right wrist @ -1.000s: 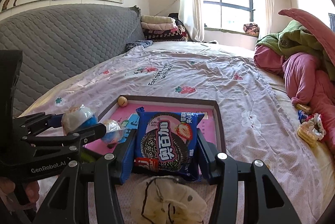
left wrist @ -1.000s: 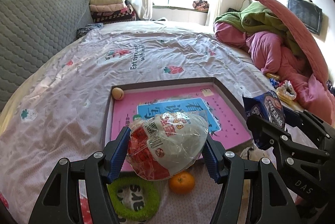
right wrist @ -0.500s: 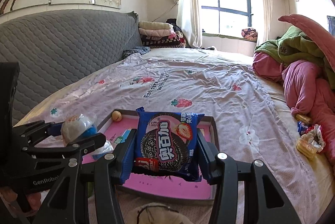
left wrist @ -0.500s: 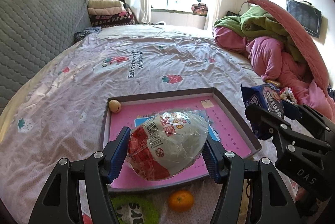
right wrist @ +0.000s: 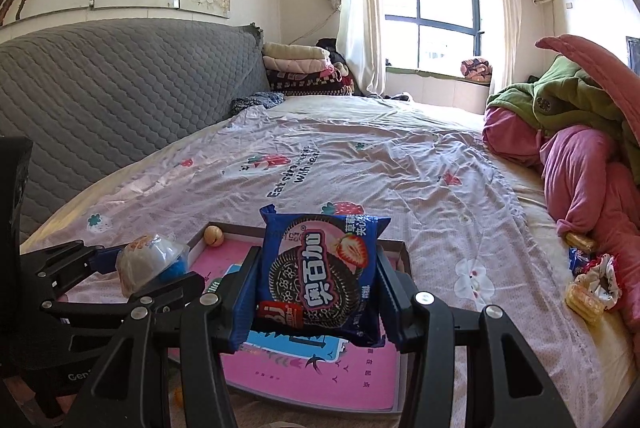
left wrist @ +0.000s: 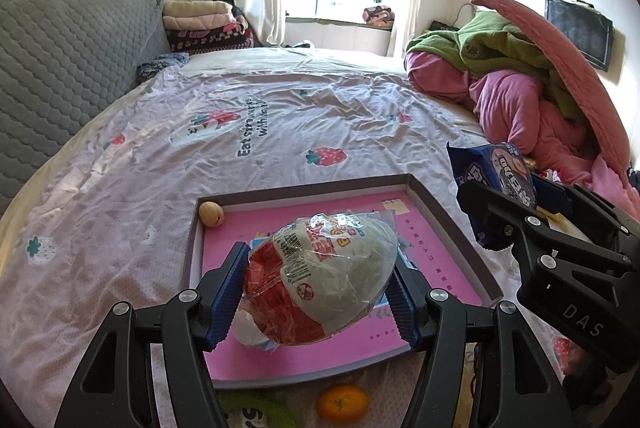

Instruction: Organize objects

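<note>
L gripper (left wrist: pixel 320 292) jaws clamp a plastic-wrapped red-and-white egg-shaped toy (left wrist: pixel 320 280); R gripper (right wrist: pixel 316 304) jaws clamp a blue cookie packet w/ strawberry print (right wrist: pixel 320 276). Both held above a shallow pink-floored box tray (left wrist: pixel 456 228) on the bed (left wrist: pixel 240 132); small tan ball (left wrist: pixel 211 214) in tray's far corner, orange (left wrist: pixel 342 402) just outside near edge.

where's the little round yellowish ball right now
The ball sits inside the pink-lined tray, tucked into its far left corner in both wrist views, beyond the wrapped egg-shaped package held in the left gripper.
</note>
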Tool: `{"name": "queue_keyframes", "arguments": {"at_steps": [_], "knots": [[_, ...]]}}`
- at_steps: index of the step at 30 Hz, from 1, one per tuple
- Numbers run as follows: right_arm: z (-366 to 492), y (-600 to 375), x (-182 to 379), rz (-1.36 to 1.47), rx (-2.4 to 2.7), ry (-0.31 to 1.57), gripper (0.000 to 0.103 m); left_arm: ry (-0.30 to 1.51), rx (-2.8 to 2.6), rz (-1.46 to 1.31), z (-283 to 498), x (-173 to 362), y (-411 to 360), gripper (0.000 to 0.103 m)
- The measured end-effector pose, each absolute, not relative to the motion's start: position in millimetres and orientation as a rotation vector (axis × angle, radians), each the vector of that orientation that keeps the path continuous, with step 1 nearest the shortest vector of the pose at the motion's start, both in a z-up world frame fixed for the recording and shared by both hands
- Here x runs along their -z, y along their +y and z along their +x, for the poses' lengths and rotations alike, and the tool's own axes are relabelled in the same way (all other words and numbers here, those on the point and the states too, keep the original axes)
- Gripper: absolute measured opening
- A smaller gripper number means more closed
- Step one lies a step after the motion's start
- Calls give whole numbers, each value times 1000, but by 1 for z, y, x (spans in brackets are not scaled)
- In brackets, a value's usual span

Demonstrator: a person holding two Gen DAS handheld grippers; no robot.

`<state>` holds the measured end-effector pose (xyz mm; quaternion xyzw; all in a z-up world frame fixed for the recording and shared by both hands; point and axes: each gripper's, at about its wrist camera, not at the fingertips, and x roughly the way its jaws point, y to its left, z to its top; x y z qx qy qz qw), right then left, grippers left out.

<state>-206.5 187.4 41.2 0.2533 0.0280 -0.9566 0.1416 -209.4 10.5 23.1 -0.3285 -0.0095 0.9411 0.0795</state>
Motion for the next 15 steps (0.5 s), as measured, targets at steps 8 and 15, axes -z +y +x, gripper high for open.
{"name": "queue_keyframes", "arguments": {"at_steps": [8, 15], "knots": [[-213, 199, -26, 779, 2759, 69, 52, -5, -2782, -1005, -214, -9, 20, 66], [-216, 207, -20, 804, 2769, 77, 52, 21, -2755, -1043, -216, 5, 26, 66]]}}
